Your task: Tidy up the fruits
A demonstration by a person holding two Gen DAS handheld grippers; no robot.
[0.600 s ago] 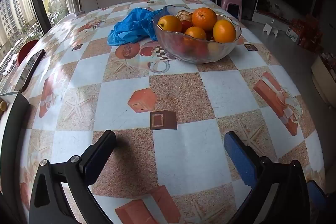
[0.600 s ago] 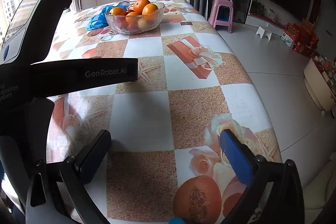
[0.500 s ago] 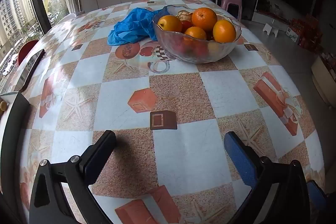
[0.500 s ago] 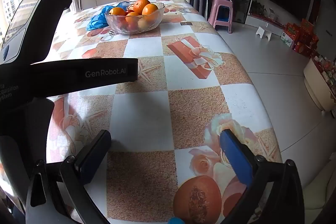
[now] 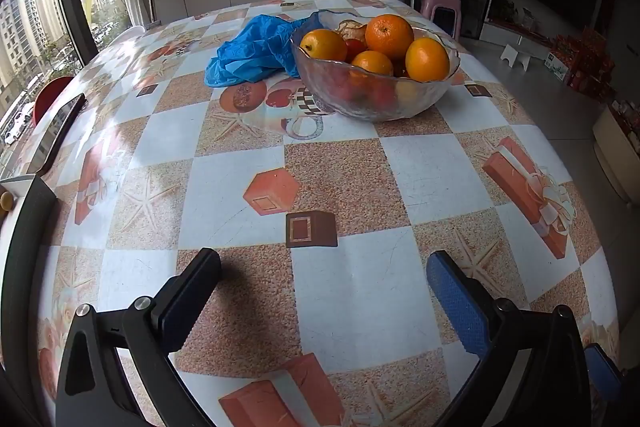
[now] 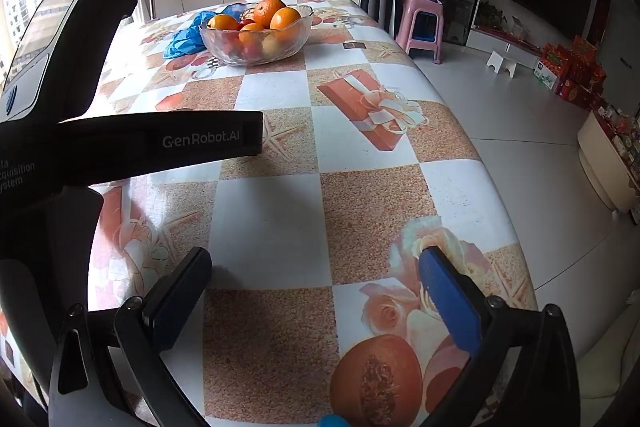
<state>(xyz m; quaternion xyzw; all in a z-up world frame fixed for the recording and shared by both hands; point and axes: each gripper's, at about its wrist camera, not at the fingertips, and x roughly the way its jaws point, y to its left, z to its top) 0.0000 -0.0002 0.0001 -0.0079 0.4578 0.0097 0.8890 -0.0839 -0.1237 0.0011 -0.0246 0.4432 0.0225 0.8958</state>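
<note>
Oranges fill the glass bowl; both hand-held grippers, left and right, gape wide, empty.

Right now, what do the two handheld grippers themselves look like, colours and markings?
Both match: black frames with silver screws and blue textured pads. The left gripper shows them in its own view, as does the right gripper. In the right wrist view the left unit's black body carries white "GenRobot.AI" lettering. No cables, hands or sleeves show.
</note>
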